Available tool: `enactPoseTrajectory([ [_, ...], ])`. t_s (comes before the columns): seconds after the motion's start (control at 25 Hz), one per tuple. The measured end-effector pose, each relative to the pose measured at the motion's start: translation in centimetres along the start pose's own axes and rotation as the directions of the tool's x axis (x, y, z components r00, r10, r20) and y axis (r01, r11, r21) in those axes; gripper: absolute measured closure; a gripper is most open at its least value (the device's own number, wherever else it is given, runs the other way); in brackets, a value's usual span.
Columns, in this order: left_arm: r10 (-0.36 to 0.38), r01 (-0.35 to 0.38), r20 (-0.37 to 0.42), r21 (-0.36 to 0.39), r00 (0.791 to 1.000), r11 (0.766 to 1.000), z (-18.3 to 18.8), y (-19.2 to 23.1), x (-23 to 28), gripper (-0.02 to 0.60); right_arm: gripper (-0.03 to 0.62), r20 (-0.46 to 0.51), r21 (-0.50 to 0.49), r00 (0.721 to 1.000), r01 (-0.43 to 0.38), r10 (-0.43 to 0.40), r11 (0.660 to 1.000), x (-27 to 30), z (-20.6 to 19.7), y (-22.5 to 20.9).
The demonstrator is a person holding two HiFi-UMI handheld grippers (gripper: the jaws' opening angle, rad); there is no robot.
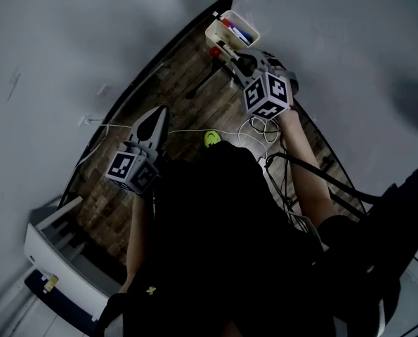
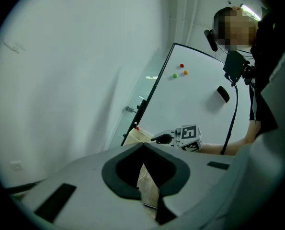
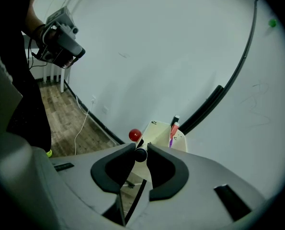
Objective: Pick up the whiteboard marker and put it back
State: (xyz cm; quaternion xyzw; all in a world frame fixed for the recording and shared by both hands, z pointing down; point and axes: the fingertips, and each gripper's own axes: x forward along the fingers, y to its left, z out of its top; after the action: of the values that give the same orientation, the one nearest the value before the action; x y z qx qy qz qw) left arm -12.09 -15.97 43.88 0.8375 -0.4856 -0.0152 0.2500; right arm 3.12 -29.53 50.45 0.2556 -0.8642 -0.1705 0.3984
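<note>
We find floor [image 1: 194, 100] as strip between wall [image 1: 68, 48] at left and whiteboard [image 1: 349, 41] at right. Box [image 1: 216, 28] at whiteboard's frame, far end of strip; markers [image 1: 238, 32] in it. Right gripper [image 3: 141, 150] just before box, whiteboard marker [image 3: 140, 155] between its jaws, touching both. Left gripper [image 1: 159, 112] well apart, nearer us, over strip's left side. Cable [image 1: 187, 131] across floor, shoe [image 1: 211, 138] beside it. Eraser [image 2: 222, 94] and magnets [image 2: 182, 70] on whiteboard, above box.

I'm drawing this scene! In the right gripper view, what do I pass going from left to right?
Left hand-held gripper → red round thing → marker tray → green magnet.
</note>
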Motion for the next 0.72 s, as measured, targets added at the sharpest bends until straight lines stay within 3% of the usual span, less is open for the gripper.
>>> enactPoseTrajectory([
  [0.72,-0.053,0.053,0.0,0.014,0.999,0.998,0.1,-1.2,1.0,0.549,0.516,0.057,0.072,0.996,0.058,-0.062,0.996,-3.2,1.6,-1.5],
])
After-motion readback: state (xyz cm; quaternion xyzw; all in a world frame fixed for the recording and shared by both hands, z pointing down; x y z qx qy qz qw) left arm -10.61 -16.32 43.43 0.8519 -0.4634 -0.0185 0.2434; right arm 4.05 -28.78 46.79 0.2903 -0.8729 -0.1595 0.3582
